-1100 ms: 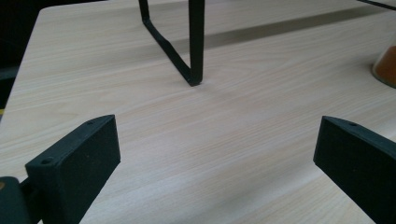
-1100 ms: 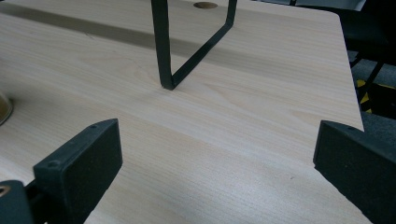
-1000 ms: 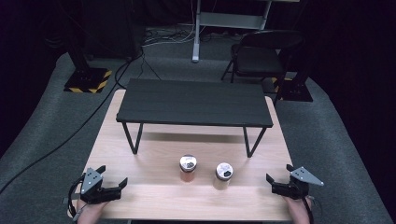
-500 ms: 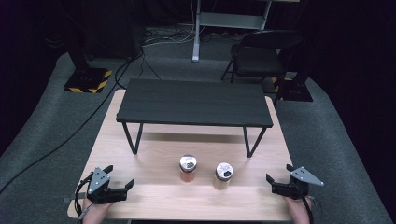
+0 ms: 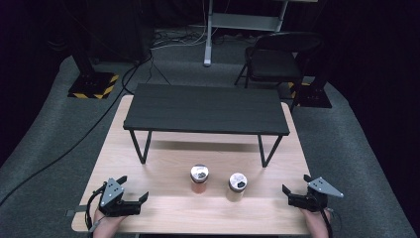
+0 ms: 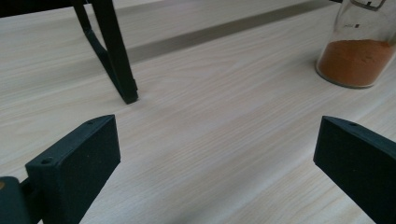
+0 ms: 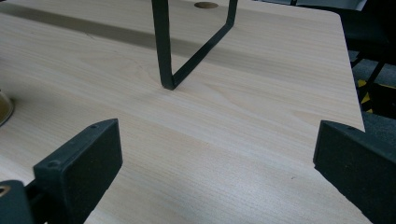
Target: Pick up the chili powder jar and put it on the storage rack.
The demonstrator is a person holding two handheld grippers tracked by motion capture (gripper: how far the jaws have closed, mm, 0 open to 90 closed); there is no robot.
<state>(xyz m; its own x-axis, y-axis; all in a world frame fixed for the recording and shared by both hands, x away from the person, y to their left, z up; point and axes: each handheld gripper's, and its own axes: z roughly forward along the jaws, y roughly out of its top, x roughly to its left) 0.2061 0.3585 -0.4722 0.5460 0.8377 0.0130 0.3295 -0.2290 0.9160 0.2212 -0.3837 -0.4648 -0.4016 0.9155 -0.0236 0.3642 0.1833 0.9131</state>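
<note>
Left gripper view: we log the left gripper [image 6: 217, 154] with jaws spread wide, nothing between them, bare wood of the table [image 6: 224, 116] in the gap. At 1 o'clock from the jaws stands the orange spice jar [image 6: 357, 51], clear glass, orange powder in its lower part, upright on the wood, well apart from either jaw. At 11 o'clock, one black leg of the shelf [image 6: 114, 56] meets the tabletop.

Right gripper view: we log the right gripper [image 7: 217, 158] likewise released, jaws far apart, empty, over plain wood. At 12 o'clock, a bent black shelf leg [image 7: 168, 60] touches the table. At 9 o'clock, a sliver of a round glass base shows at the picture's edge; we cannot tell which jar it is.

High view, outward from the jaws:
- Left gripper [image 5: 134, 196], near the table's 7 o'clock corner, jaws pointing toward 3 o'clock, low over the wood.
- Right gripper [image 5: 295, 189], near the 5 o'clock corner, jaws pointing toward 9 o'clock.
- Orange spice jar [image 5: 199, 179], just left of centre on the near half, upright, lid on.
- Pale spice jar [image 5: 237, 186], just beside the orange one at its 3 o'clock, apart from it, upright, lid on. Both jars lie between the two grippers, touched by neither.
- Black shelf [image 5: 205, 109], on thin legs across the far half.
- Folding chair [image 5: 277, 57], on the floor beyond the table at 1 o'clock.
</note>
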